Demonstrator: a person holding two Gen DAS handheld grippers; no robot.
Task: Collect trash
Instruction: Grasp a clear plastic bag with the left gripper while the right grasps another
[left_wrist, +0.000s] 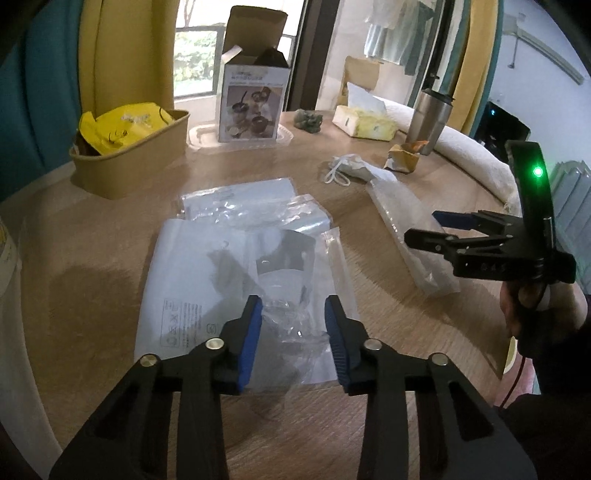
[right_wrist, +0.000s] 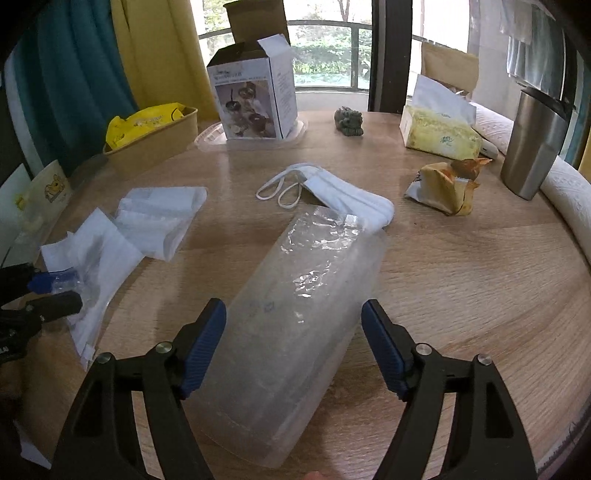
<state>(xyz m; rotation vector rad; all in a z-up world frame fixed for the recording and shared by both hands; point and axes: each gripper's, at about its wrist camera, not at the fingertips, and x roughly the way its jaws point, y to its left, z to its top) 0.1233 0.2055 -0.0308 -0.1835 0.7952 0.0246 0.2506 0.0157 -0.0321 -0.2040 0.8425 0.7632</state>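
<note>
Round wooden table (right_wrist: 461, 280) by a window, strewn with packaging. Near its left side flat clear bags (left_wrist: 236, 258) are stacked; a crumpled clear wrapper (left_wrist: 291, 321) is seen on the stack between the narrowed jaws of the left gripper (left_wrist: 293, 343) — whether the pads already pinch it cannot be told. At centre a long clear sleeve (right_wrist: 295, 314) is straddled by the right gripper (right_wrist: 293, 347), jaws wide and not touching it. Such film is judged light, limp and slippery — best pinched at a raised fold or an edge. A mask (right_wrist: 332, 192) touches the sleeve's far end; a yellow wrapper (right_wrist: 443, 188) lies apart.
</note>
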